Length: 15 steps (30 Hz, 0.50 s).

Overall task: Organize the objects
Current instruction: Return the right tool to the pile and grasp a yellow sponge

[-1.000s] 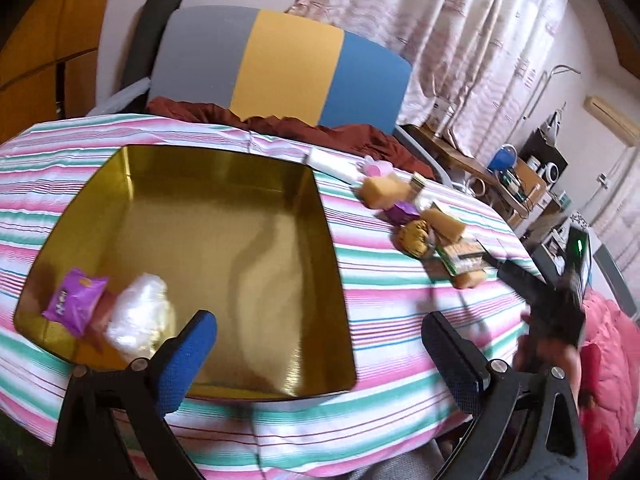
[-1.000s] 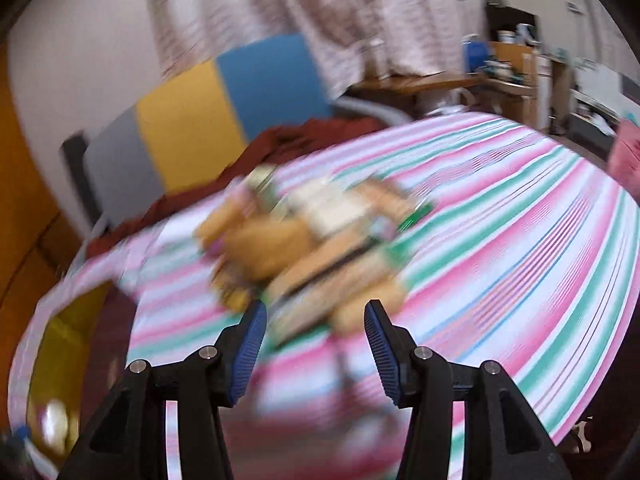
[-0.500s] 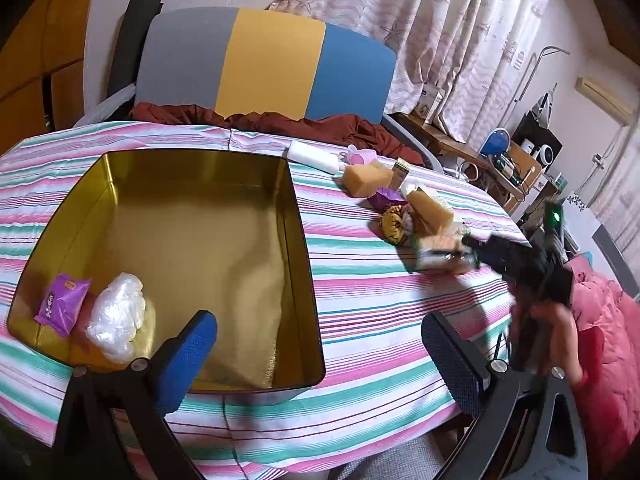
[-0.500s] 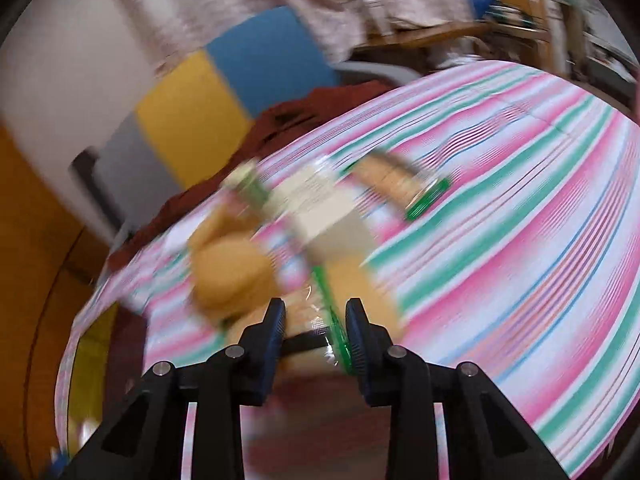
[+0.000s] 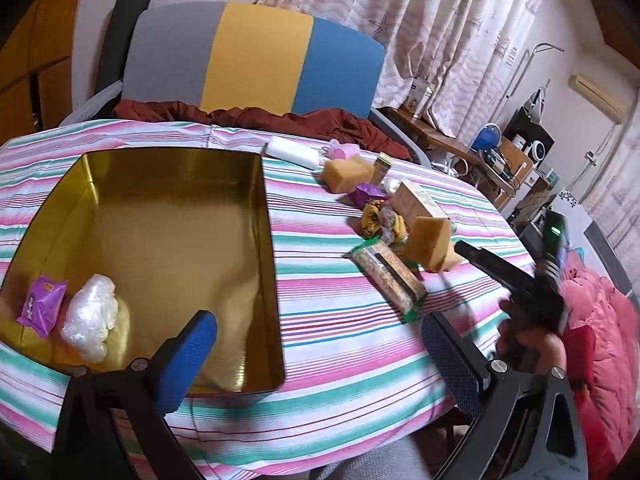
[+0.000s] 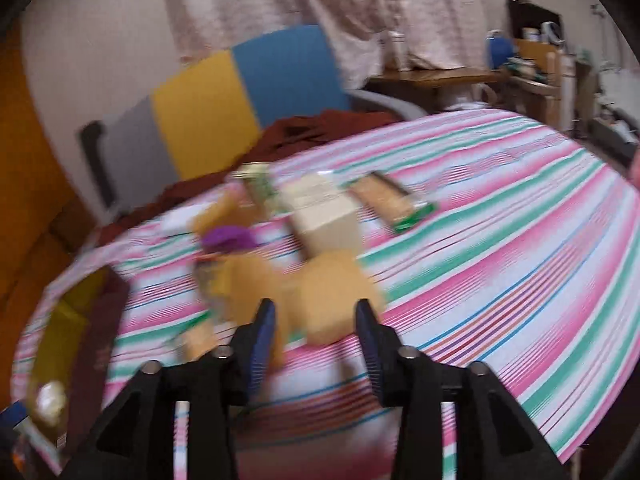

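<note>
Left hand-held gripper (image 5: 316,360) spread wide, nothing between blue pads (image 5: 188,360), low centre of left wrist view, above near edge of gold tin (image 5: 264,216). Tin at left of frame on striped counter (image 5: 340,328); inside, lower left corner: purple snack packet (image 5: 42,310) beside crumpled clear plastic wrap (image 5: 91,316), touching or nearly so. Right of tin, well apart from it, cluster of loose items in upper centre-right: white block (image 5: 293,151), pink item (image 5: 340,151), yellow sponge (image 5: 345,168), small purple packet (image 5: 370,192), cream box (image 5: 416,202), yellow-brown wrapped snack (image 5: 378,220), second yellow sponge (image 5: 430,242), green-edged cracker pack (image 5: 386,274) nearest the frame's bottom. Right hand-held gripper (image 6: 316,332) in right wrist view bottom centre, heavily blurred, pads apart, second sponge (image 6: 336,292) just beyond and partly between the tips; contact not clear. Same gripper in left wrist view at right edge, black tip at that sponge, held by a hand (image 5: 528,344). Grey-yellow-blue chair back (image 5: 256,56) and dark red cloth (image 5: 248,116) behind counter, top of frame.
</note>
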Available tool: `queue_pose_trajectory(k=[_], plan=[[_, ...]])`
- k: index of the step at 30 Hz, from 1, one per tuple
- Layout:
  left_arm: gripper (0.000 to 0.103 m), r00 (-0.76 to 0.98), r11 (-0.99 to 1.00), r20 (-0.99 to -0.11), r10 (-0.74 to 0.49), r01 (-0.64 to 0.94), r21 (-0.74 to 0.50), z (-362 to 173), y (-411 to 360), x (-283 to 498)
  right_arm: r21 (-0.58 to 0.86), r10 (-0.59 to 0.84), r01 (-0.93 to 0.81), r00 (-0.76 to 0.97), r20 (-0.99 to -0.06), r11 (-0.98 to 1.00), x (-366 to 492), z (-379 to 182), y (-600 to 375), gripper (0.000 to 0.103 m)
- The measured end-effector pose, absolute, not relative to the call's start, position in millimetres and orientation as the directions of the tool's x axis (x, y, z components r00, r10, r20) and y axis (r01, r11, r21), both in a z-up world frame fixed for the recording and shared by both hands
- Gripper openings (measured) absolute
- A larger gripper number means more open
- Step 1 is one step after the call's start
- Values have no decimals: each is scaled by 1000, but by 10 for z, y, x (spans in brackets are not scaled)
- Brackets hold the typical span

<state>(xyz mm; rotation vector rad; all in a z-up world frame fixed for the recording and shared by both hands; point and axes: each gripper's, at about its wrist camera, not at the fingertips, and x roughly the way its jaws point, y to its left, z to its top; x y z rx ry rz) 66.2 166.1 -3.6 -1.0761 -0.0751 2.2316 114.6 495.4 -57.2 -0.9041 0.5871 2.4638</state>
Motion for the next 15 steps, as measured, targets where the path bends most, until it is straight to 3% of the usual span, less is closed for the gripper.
queue_pose_trajectory(k=[3, 6, 15], plan=[[103, -445, -782, -684, 578, -541, -309, -33, 1720, 694, 161, 326, -615, -600, -731, -772, 1046, -690, 5201, 47], [103, -432, -777, -691, 579, -550, -307, -49, 1789, 716, 206, 287, -595, -625, -726, -777, 1032, -707, 5283, 48], [103, -389, -756, -709, 588, -575, -312, -74, 2053, 730, 31, 300, -484, -588, -751, -874, 691, -808, 4979, 65]])
